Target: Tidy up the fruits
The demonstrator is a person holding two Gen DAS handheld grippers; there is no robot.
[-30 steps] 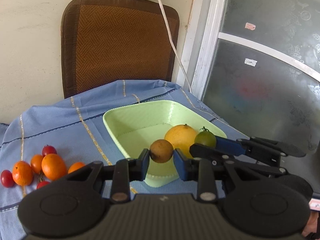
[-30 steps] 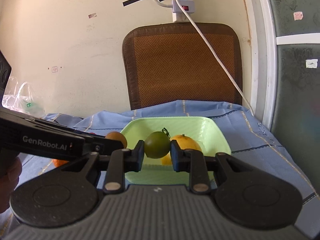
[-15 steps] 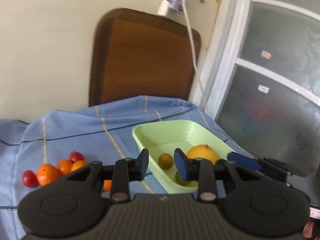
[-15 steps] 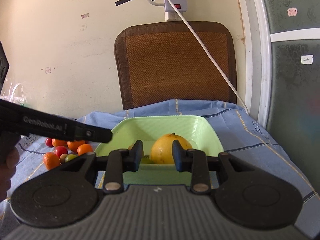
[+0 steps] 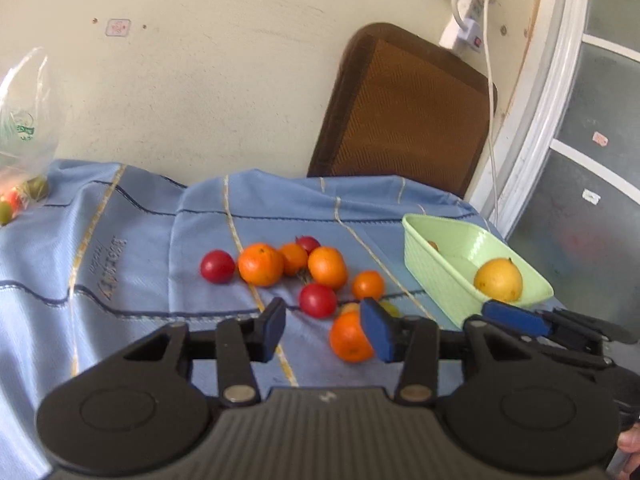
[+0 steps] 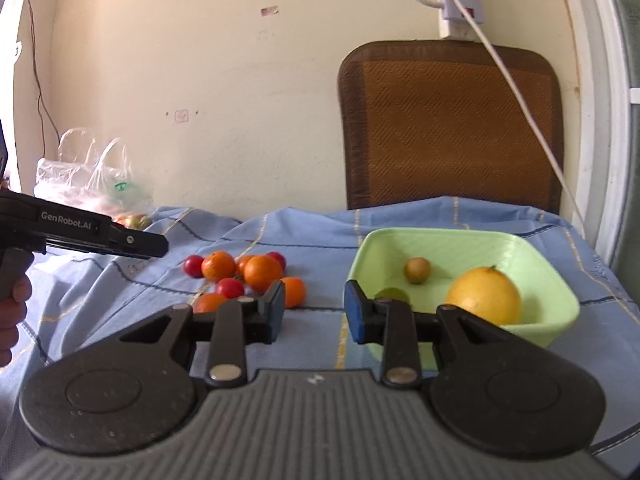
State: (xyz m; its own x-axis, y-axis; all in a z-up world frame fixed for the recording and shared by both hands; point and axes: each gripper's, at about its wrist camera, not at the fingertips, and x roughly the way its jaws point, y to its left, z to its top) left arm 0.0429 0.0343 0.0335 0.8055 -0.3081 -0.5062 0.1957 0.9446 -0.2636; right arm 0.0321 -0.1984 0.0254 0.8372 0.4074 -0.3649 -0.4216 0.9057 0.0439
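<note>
Hovering over the blue cloth (image 5: 132, 264), the left gripper (image 5: 322, 330) has its fingers spread and empty above the loose pile of oranges (image 5: 261, 264) and red tomatoes (image 5: 217, 266). The right gripper (image 6: 314, 312), fingers likewise apart and holding nothing, sits at the near edge of the green tray (image 6: 560, 292), which holds a large yellow fruit (image 6: 484, 295), a small brown fruit (image 6: 417, 269) and a green one (image 6: 390, 293).
</note>
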